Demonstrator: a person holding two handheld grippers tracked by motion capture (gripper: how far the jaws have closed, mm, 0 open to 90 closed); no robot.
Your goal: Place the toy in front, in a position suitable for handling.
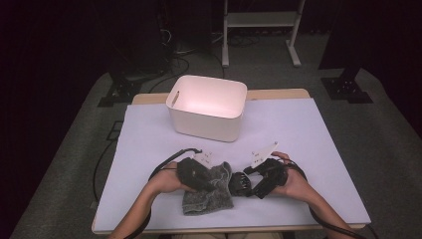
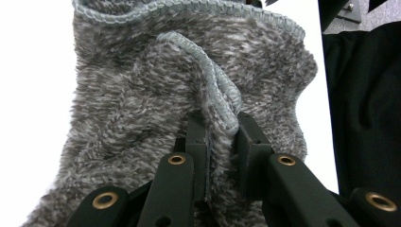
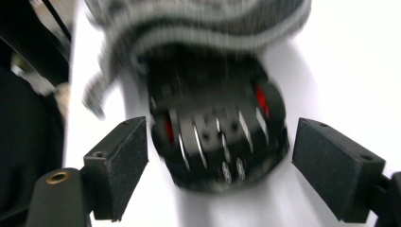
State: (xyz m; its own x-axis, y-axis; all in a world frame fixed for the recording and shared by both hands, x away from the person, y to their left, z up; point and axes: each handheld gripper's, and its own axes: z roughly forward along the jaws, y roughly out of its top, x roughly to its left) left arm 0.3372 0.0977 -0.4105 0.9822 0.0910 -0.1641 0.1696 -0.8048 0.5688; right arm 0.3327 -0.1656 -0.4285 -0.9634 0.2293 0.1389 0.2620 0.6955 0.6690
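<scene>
A grey fuzzy cloth [image 1: 209, 193] lies crumpled on the pale table sheet near the front edge. My left gripper [image 1: 213, 180] is shut on a fold of it; in the left gripper view the jaws [image 2: 222, 137] pinch the cloth [image 2: 165, 85] beside its stitched hem. A small black toy car [image 1: 240, 183] with red marks sits just right of the cloth, partly tucked under its edge. My right gripper [image 1: 249, 181] is open, its pads either side of the car [image 3: 217, 137] with a gap on each side. The cloth's edge [image 3: 198, 23] hangs over the car's far end.
A white plastic bin [image 1: 204, 124] stands at the back middle of the table, open and lit inside. The pale sheet [image 1: 308, 149] covers the tabletop. Cables trail from both grippers past the person's forearms. A metal stand sits on the floor beyond the table.
</scene>
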